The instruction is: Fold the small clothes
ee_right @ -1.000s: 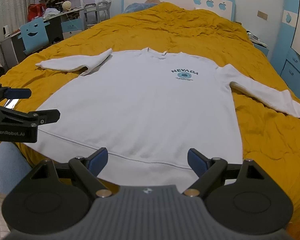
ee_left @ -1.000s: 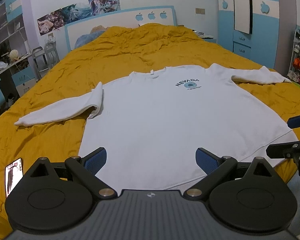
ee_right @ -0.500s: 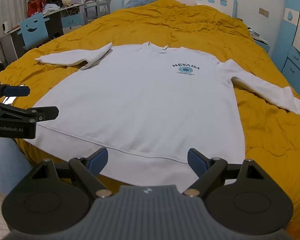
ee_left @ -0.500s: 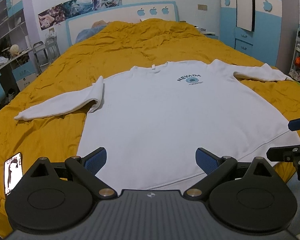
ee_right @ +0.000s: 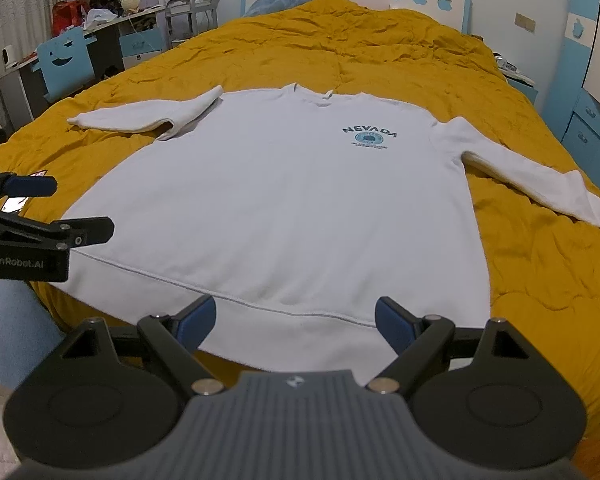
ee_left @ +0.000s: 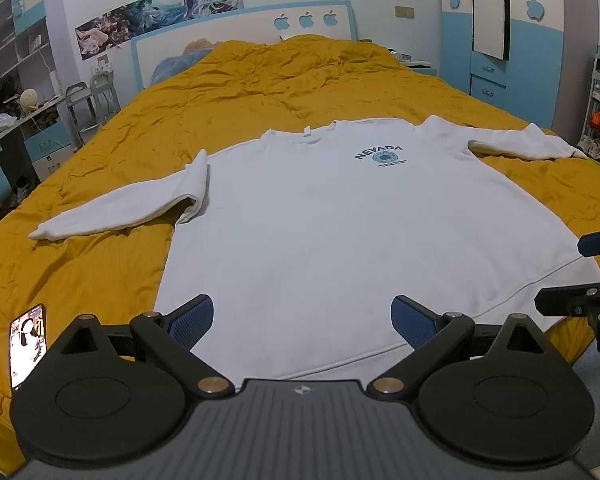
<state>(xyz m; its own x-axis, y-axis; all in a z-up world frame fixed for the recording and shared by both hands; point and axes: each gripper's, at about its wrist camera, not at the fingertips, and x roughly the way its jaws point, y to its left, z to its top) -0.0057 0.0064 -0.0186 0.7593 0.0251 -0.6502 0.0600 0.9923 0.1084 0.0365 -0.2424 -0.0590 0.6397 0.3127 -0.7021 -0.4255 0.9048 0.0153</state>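
A white long-sleeved sweatshirt (ee_left: 340, 232) with a dark "NEVADA" print lies flat, front up, on a yellow bedspread (ee_left: 260, 92), both sleeves spread out sideways. It also shows in the right wrist view (ee_right: 284, 200). My left gripper (ee_left: 302, 320) is open and empty, just above the hem near its left corner. My right gripper (ee_right: 296, 320) is open and empty, above the hem near its right corner. Each gripper shows at the edge of the other's view.
A phone (ee_left: 27, 344) with a lit screen lies on the bedspread left of the hem. A headboard (ee_left: 240, 28) stands at the far end. A desk and shelves (ee_right: 80, 40) are on the left, blue wardrobes (ee_left: 512, 32) on the right.
Both cameras have pulled back and tilted up slightly, so the sweatshirt sits a little lower and further off in both views. The sweatshirt has not moved. Both grippers stay open.
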